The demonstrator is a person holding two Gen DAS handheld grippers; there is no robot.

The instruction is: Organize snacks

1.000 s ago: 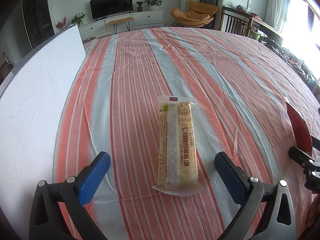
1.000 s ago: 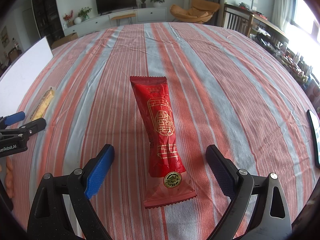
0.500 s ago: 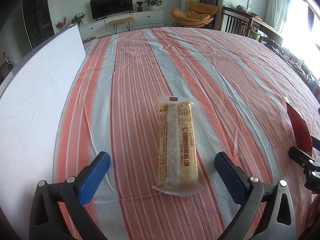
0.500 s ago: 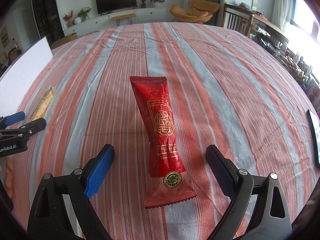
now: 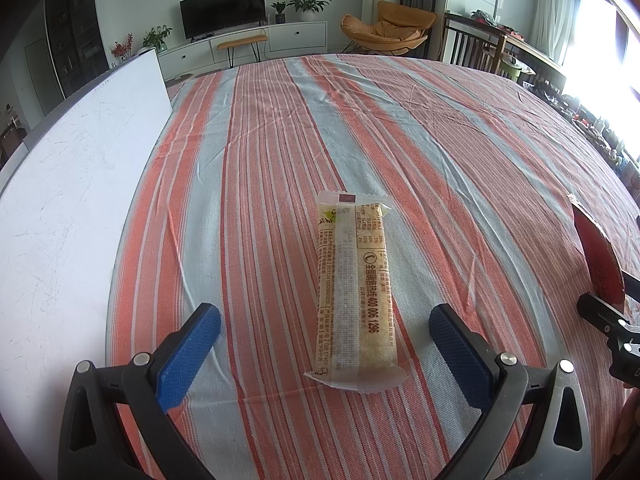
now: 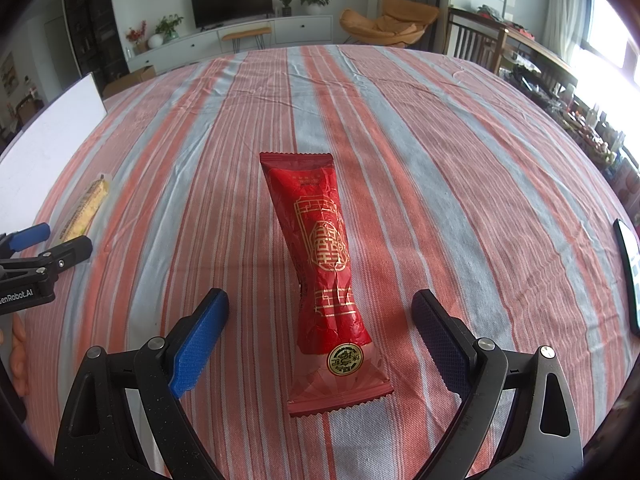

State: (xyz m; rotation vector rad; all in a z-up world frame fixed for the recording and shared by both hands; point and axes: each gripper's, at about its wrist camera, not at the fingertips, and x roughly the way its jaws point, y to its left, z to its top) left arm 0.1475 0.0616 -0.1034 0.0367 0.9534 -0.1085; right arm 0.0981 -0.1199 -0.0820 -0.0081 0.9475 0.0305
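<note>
The left gripper (image 5: 324, 354) has its jaws wide apart, one on each side of the pale snack bar (image 5: 354, 296), which lies flat on the striped tablecloth (image 5: 440, 152) with its near end between the blue pads and touches neither; the right gripper (image 6: 320, 340) is wide in the same way around the red snack packet (image 6: 324, 264), which lies lengthwise a little to the right of the table's middle, its near sealed end between the fingers. The main risk, I think, is slipping; both wrappers are thin glossy film, so if the jaws close on the flat crimped end only, the film can fold and the packet can slide out or hang down when lifted. The red packet looks crumpled and narrower in its middle, so a grip there may crush what is inside; the pale bar is a firm-looking rectangular block under half-clear plastic, and it probably breaks if it is squeezed hard. The cloth is woven, soft and a little wrinkled; a fingertip going too low can catch a fold and pull the cloth, moving the packets. The white board (image 5: 68, 208) at the left is smooth and hard with fine scratches; a dark flat device (image 6: 628, 268) lies near the right edge of the table.
</note>
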